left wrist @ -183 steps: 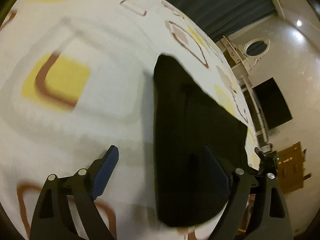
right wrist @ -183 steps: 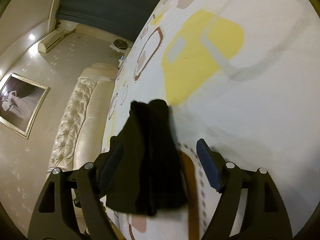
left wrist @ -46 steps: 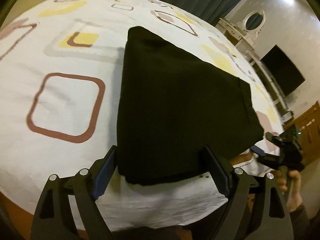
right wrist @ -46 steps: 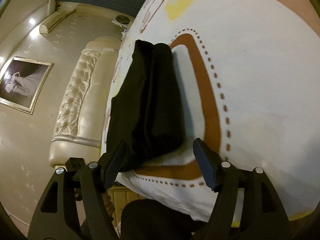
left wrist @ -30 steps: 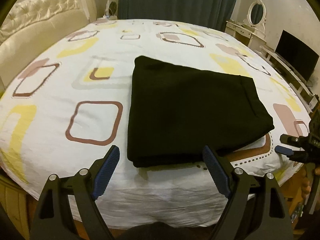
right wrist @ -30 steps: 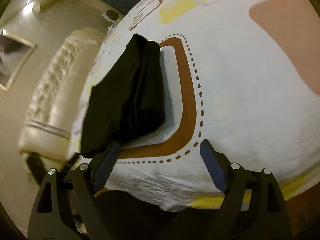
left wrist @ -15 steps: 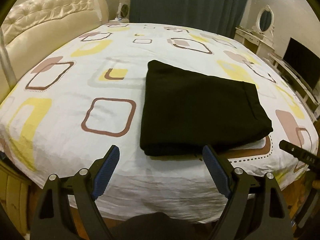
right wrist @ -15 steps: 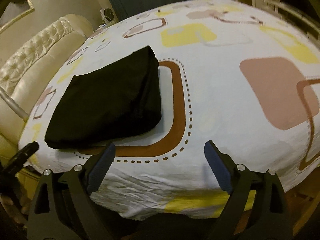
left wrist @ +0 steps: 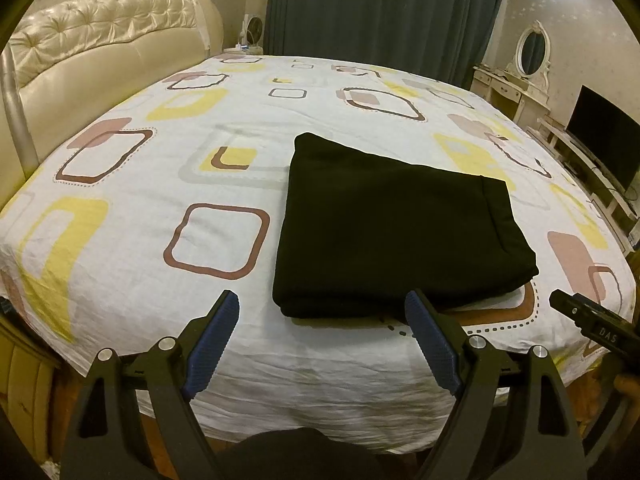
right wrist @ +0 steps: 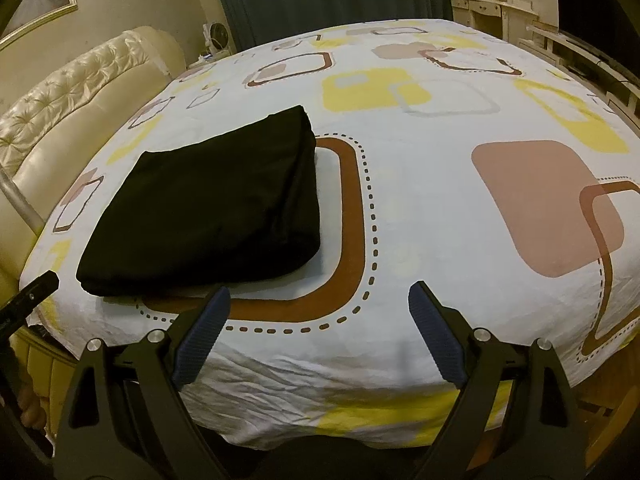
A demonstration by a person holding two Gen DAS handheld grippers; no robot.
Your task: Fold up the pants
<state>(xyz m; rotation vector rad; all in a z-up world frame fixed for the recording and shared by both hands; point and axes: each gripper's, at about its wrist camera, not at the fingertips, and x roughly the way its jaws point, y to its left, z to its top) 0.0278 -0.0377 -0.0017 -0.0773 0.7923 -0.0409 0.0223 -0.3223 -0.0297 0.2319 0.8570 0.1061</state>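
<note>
Evidently the folding is finished: the black pants (left wrist: 396,228) lie squared on the bed (left wrist: 120,240), left tool (left wrist: 322,318) and right tool (right wrist: 320,308) both wide and empty, needing at most a tidying press.

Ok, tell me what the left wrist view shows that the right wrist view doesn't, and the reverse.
Only the left wrist view: the open left gripper, the right gripper's tip at the right edge, and a seam band along the pants' right end.

Only the right wrist view: the open right gripper, empty, its jaws just widened, and a framed picture on the wall.

Both: the black folded pants lying flat on the patterned bedsheet, the headboard, the curtain and an oval mirror.
</note>
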